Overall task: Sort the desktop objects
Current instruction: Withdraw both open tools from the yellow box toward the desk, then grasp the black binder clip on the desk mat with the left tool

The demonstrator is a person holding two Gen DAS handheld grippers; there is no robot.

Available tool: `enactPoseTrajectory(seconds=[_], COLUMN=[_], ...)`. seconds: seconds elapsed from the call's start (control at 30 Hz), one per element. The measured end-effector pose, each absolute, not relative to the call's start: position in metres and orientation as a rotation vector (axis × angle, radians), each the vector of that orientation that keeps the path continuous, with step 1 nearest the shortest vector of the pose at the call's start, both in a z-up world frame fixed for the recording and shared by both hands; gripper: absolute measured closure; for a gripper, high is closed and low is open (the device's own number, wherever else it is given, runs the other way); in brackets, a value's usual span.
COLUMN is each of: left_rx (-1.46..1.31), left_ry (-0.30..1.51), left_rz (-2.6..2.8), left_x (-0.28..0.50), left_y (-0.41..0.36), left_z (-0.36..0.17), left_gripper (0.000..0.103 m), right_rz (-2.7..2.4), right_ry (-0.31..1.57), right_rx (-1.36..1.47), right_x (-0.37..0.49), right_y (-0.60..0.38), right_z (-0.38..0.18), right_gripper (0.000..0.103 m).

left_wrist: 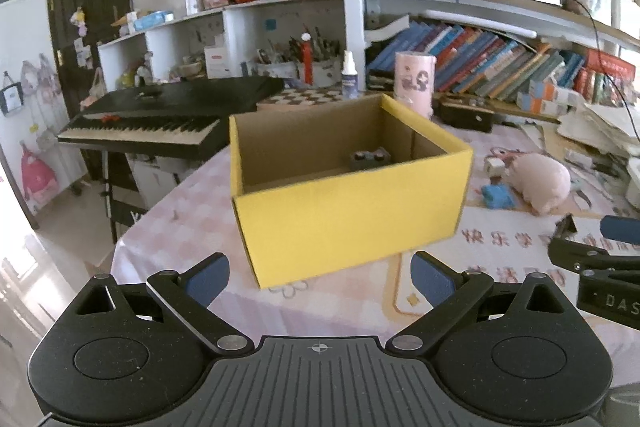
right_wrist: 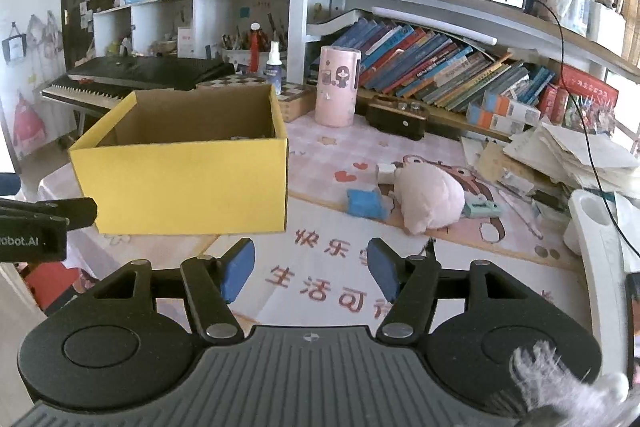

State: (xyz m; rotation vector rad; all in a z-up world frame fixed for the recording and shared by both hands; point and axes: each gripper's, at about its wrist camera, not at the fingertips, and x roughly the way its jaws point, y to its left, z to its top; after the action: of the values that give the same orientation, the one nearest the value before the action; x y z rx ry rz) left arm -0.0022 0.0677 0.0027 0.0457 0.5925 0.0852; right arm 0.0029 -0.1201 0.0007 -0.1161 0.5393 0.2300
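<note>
The yellow box (left_wrist: 352, 211) sits open-topped on the pink desk mat (left_wrist: 192, 227), dead ahead at 12 of your L gripper (left_wrist: 320, 277) and up at 10–11 from your R gripper (right_wrist: 311, 271). Inside it, near the back wall, one small dark block (left_wrist: 370, 158). Rest of the stuff to sort lies on the mat at 1–2 of your R gripper: pink plush (right_wrist: 430, 201), blue eraser-like block (right_wrist: 366, 203) just beside it at its 9, a small white cube (right_wrist: 386, 173) touching the plush's top end, and a teal item (right_wrist: 482, 209) at the plush's 3. Pink cylinder (right_wrist: 338, 87) stands upright behind, near the bookshelf (right_wrist: 460, 75); keyboard (left_wrist: 160, 119) at 10 beyond the box.

Your L jaws are spread wide, nothing between them. R jaws are apart too, pads clear, nothing held.
</note>
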Motion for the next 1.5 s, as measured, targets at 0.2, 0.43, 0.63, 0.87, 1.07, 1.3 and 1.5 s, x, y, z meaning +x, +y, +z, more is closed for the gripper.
enactPoseTrajectory(seconds=[0.2,0.43,0.63,0.87,1.07,1.3,1.5], left_rx=[0.064,0.080,0.093,0.103,0.106,0.116,0.118], left_ry=[0.620,0.667,0.678,0.690,0.700,0.707,0.714], left_rz=[0.053,0.004,-0.040,-0.080,-0.106,-0.130,-0.148], left_x=[-0.011,-0.014,-0.016,-0.010,0.000,0.014,0.029], left_y=[0.060,0.053,0.045,0.034,0.021,0.002,-0.017], left_z=[-0.002,-0.010,-0.013,-0.017,-0.018,-0.019,-0.020], left_gripper=[0.004,0.004,0.004,0.004,0.004,0.004,0.004], right_rz=[0.207,0.177,0.159,0.141,0.122,0.115,0.102], right_ry=[0.590,0.639,0.658,0.668,0.688,0.694,0.703], right_rx=[-0.109,-0.088,-0.081,-0.081,-0.072,-0.071,-0.071], right_x=[-0.008,-0.017,-0.020,-0.015,-0.007,0.007,0.021], right_y=[-0.125,-0.132,-0.137,-0.145,-0.160,-0.175,-0.193], right_z=[-0.007,-0.013,-0.016,-0.018,-0.021,-0.020,-0.020], right_gripper=[0.040,0.040,0.039,0.037,0.036,0.034,0.033])
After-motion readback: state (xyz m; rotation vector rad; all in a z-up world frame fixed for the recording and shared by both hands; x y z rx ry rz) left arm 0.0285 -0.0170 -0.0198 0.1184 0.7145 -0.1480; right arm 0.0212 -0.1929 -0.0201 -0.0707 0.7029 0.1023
